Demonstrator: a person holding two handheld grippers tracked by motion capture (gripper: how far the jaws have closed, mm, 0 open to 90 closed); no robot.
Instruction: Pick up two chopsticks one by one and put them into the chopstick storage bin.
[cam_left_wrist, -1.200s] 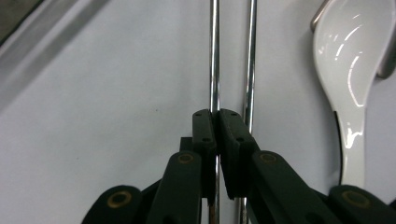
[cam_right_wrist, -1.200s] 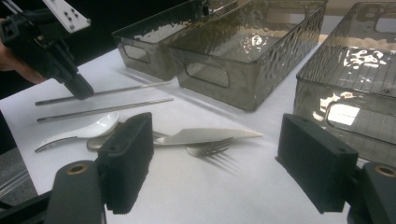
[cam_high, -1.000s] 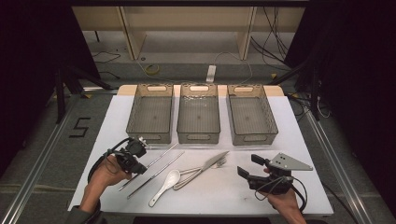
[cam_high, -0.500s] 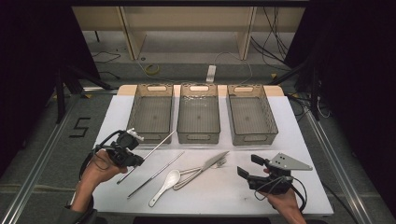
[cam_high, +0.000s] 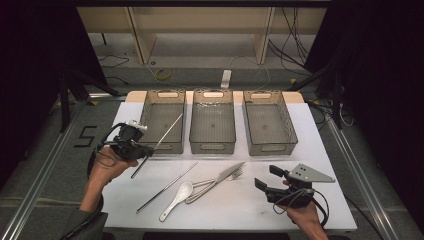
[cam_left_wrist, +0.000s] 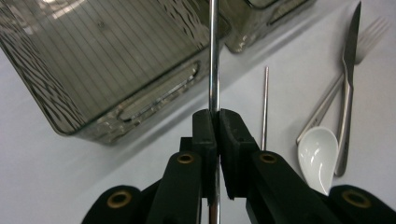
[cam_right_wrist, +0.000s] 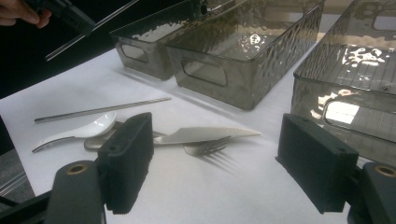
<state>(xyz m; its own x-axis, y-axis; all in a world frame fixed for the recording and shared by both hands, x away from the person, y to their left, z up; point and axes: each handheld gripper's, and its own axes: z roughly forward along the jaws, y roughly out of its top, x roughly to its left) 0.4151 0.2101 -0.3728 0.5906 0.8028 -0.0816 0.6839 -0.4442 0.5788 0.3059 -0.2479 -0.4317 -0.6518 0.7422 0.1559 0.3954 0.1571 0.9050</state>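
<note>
My left gripper (cam_high: 141, 151) is shut on a thin metal chopstick (cam_high: 167, 131) and holds it above the table, its far end slanting up over the left bin (cam_high: 145, 117). In the left gripper view the pads (cam_left_wrist: 205, 126) pinch the chopstick (cam_left_wrist: 214, 56) near its lower end. A second chopstick (cam_high: 167, 187), a white spoon (cam_high: 177, 197), a knife (cam_high: 227, 175) and a fork (cam_high: 210, 184) lie on the white table. My right gripper (cam_high: 267, 178) rests open at the front right, nothing between its pads (cam_right_wrist: 128, 158), facing the knife (cam_right_wrist: 201, 135) and fork (cam_right_wrist: 208, 148).
Three smoky clear bins stand in a row at the back: left, middle (cam_high: 212, 147) and right (cam_high: 270, 148), all without contents. The white table (cam_high: 320, 150) ends close to both hands at the front. Floor cables lie beyond the bins.
My left gripper has risen and moved away toward the left bin, lifting the chopstick off the table. The right gripper has stayed put.
</note>
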